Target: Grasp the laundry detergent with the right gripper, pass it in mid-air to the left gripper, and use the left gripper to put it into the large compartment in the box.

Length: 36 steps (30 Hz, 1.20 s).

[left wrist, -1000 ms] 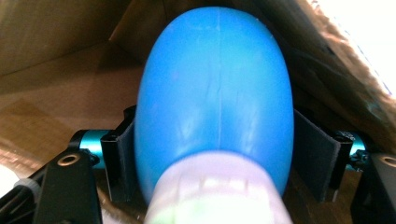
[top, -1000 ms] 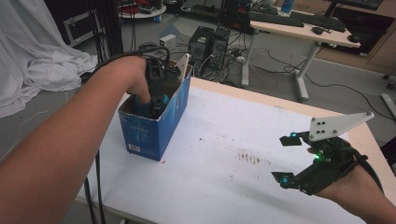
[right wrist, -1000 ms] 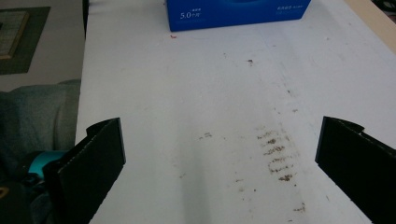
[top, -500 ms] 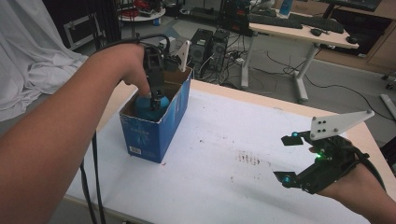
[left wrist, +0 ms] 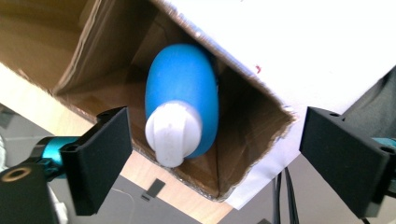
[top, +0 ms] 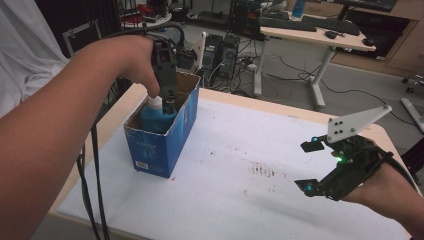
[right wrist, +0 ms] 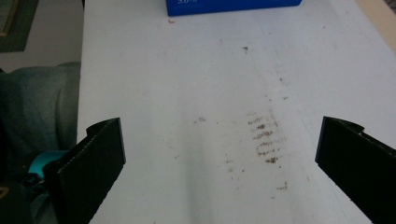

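A blue bottle [top: 154,116] with a white cap [top: 155,102] stands in an open blue cardboard box [top: 167,142] at the table's left. My left gripper [top: 169,105] hangs just above the box, pointing down at the bottle. Its jaws have just been opening, and in the left gripper view they stand wide on either side of the bottle [left wrist: 184,88] and its cap [left wrist: 172,133] without touching them. At the right of the table my right gripper [top: 309,166] hovers open over the white sheet; nothing lies between its fingers [right wrist: 95,161].
The white sheet [top: 240,180] covering the table carries a patch of brown smudges [top: 265,171] near the right gripper. A black cable [top: 92,170] trails from the left gripper over the table's left edge. Desks and computer gear stand beyond the far edge.
The left gripper has risen out of the box and let go of the blue bottle, which stays standing inside. The right gripper has kept still.
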Each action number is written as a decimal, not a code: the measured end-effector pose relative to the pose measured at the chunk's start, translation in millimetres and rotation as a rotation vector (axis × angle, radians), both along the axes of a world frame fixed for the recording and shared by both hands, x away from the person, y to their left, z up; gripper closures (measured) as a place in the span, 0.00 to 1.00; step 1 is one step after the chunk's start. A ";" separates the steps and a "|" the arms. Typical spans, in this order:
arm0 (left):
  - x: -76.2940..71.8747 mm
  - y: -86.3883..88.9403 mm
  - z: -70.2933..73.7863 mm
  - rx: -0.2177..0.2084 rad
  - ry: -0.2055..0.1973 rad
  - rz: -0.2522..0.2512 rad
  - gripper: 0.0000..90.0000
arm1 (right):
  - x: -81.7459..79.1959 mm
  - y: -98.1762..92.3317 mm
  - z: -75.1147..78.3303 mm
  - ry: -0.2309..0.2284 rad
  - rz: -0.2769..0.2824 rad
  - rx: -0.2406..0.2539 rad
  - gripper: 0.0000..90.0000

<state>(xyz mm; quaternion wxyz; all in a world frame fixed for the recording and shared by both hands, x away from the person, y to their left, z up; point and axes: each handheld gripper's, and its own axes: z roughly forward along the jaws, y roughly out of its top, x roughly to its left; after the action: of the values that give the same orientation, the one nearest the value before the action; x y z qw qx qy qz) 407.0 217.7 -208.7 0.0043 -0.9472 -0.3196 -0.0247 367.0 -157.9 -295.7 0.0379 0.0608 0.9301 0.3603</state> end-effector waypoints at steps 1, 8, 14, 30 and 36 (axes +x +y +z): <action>-0.7 -2.4 1.8 -0.003 0.003 -0.010 0.10 | 1.0 -0.2 1.9 0.001 0.003 -0.018 0.01; -4.9 -19.8 7.4 -0.032 0.023 -0.080 0.06 | 6.6 -3.4 12.9 0.016 0.011 -0.121 0.01; -7.2 -37.8 4.8 -0.044 0.052 -0.142 0.02 | 12.9 -6.2 27.1 0.018 0.019 -0.222 0.01; -15.1 -74.8 -2.9 -0.120 0.094 -0.334 0.02 | 16.0 2.9 43.0 0.004 0.042 -0.413 0.01; -17.6 -82.7 -6.9 -0.128 0.110 -0.370 0.02 | 12.8 7.1 46.7 -0.003 0.046 -0.437 0.01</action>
<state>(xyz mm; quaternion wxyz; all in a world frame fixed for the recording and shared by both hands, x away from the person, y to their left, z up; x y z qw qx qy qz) 389.4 135.0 -215.7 -0.0431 -0.9881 -0.1402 0.0473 379.8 -150.8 -249.0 0.0435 0.0293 0.9871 0.1510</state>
